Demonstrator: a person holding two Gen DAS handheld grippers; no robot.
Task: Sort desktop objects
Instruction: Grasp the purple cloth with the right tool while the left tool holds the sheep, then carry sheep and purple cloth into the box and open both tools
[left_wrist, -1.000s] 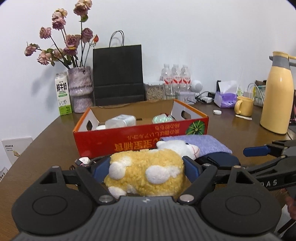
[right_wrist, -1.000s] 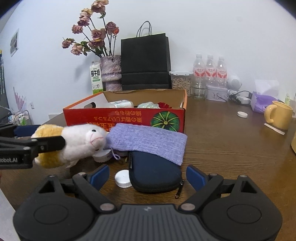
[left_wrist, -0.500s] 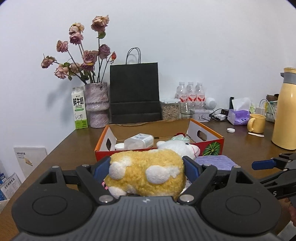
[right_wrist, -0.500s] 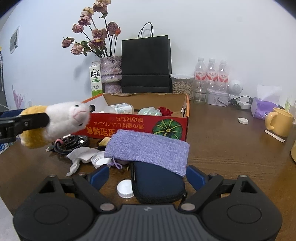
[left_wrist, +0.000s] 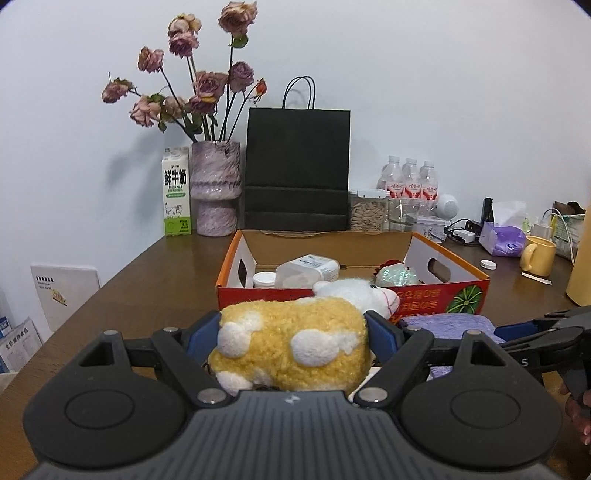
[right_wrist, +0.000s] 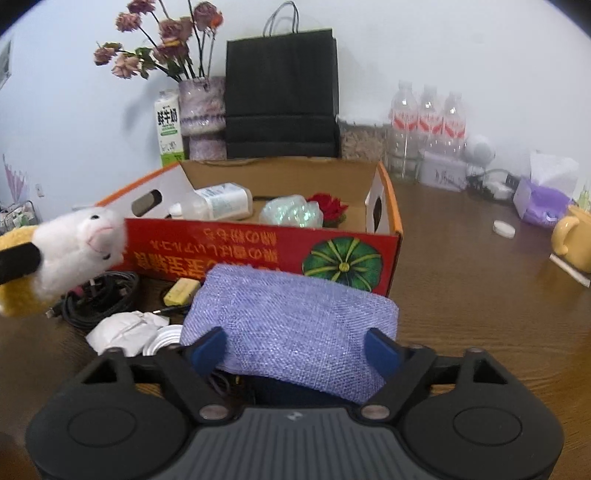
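1 plush toy (left_wrist: 291, 347), 1 purple pouch (right_wrist: 295, 325), 3 water bottles (left_wrist: 408, 181).

Each tool, left tool (left_wrist: 293, 334) and right tool (right_wrist: 295, 350) alike, has a ribbed grey body, two round black discs, silver screws, black linkage arms and blue fingertip pads (right_wrist: 380, 353).

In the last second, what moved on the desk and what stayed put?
The left gripper, shut on the plush toy, lifted it off the desk toward the red box. The right gripper advanced over the purple pouch; its jaws are closing around it, grip not yet clear. Box contents, cable and bottle cap stayed.
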